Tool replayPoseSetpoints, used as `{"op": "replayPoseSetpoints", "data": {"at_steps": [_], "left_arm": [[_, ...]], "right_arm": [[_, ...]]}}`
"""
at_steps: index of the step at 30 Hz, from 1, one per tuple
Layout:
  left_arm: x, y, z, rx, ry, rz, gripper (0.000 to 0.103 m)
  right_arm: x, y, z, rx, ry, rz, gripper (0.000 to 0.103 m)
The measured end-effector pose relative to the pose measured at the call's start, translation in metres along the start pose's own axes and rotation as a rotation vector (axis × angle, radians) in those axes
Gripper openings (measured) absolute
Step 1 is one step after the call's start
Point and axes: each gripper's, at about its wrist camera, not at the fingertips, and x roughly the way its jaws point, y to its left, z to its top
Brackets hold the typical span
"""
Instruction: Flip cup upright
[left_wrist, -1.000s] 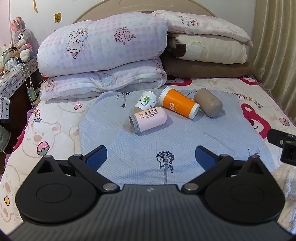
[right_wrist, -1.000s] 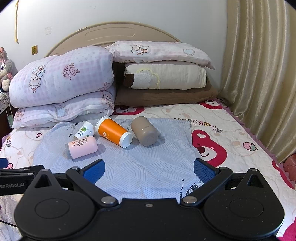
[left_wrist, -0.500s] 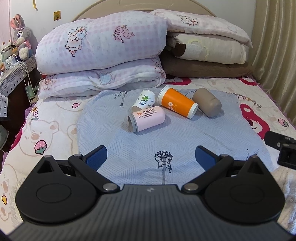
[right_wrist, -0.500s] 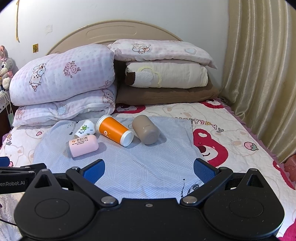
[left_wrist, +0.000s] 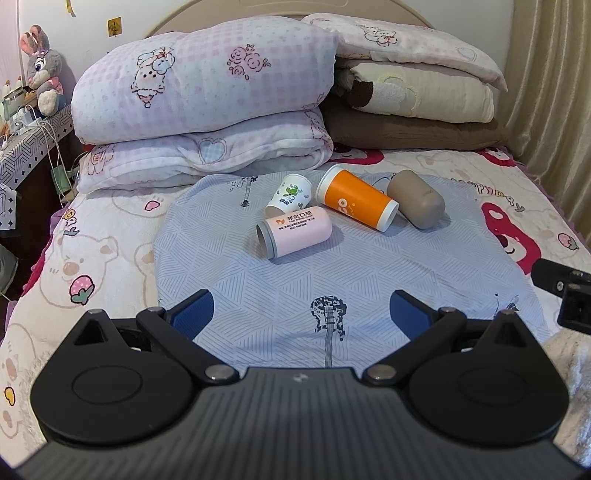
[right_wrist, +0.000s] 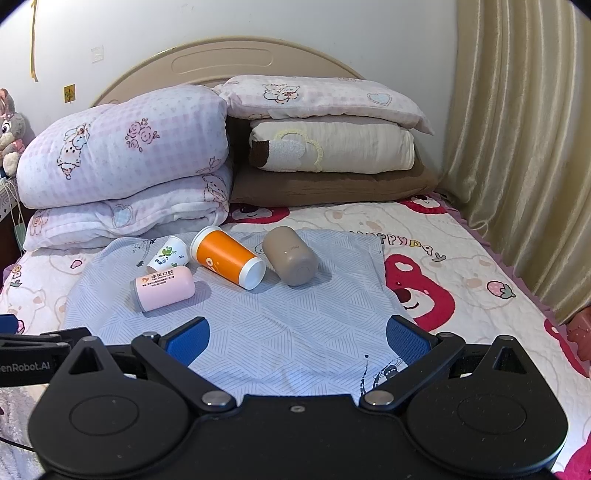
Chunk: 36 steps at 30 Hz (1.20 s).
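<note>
Four cups lie on their sides on a grey-blue cloth (left_wrist: 280, 280) spread over a bed, all well ahead of both grippers and touched by neither.

From the left gripper (left_wrist: 301, 312), whose jaws are spread wide with nothing between them, the pink cup (left_wrist: 295, 230) is nearest, ahead and slightly left of the gap's centre. Its long axis runs left to right, mouth pointing left and a little toward the camera. Just behind it, touching or nearly so, a small white cup (left_wrist: 290, 195) with a green print lies with its mouth toward the jaws. The orange cup (left_wrist: 356, 203) lies ahead and right of centre, its axis slanting from far left to near right, its white-rimmed end at the near right. The tan cup (left_wrist: 415, 203) lies just right of the orange one, rounded base toward the camera.

The right gripper (right_wrist: 297, 338) is likewise released wide and empty. From it, the pink cup (right_wrist: 164, 288) sits ahead near the left jaw's line, the orange cup (right_wrist: 227, 256) and tan cup (right_wrist: 291, 260) ahead inside the gap, left of centre. Pillows (right_wrist: 125, 147) are stacked behind.
</note>
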Motion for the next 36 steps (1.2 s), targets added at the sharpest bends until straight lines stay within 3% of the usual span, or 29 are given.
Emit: {"op": "replayPoseSetpoints", "data": {"at_steps": [16, 21, 25, 29, 36], "left_arm": [[-0.001, 0.0, 0.001, 0.021, 0.003, 0.014, 0.103], [-0.001, -0.009, 0.021, 0.064, -0.027, 0.03, 0.103], [0.005, -0.02, 0.05, 0.097, -0.032, -0.027, 0.103], [0.018, -0.037, 0.08, 0.129, -0.035, -0.074, 0.103], [0.075, -0.07, 0.121, 0.137, 0.042, -0.103, 0.103]], "right_arm": [[0.001, -0.001, 0.0, -0.01, 0.003, 0.004, 0.103], [-0.006, -0.016, 0.013, -0.037, -0.051, 0.107, 0.103], [-0.009, -0.031, 0.028, -0.062, -0.125, 0.206, 0.103], [0.008, -0.044, 0.047, -0.104, -0.112, 0.287, 0.103], [0.048, -0.049, 0.071, -0.267, -0.058, 0.34, 0.102]]}}
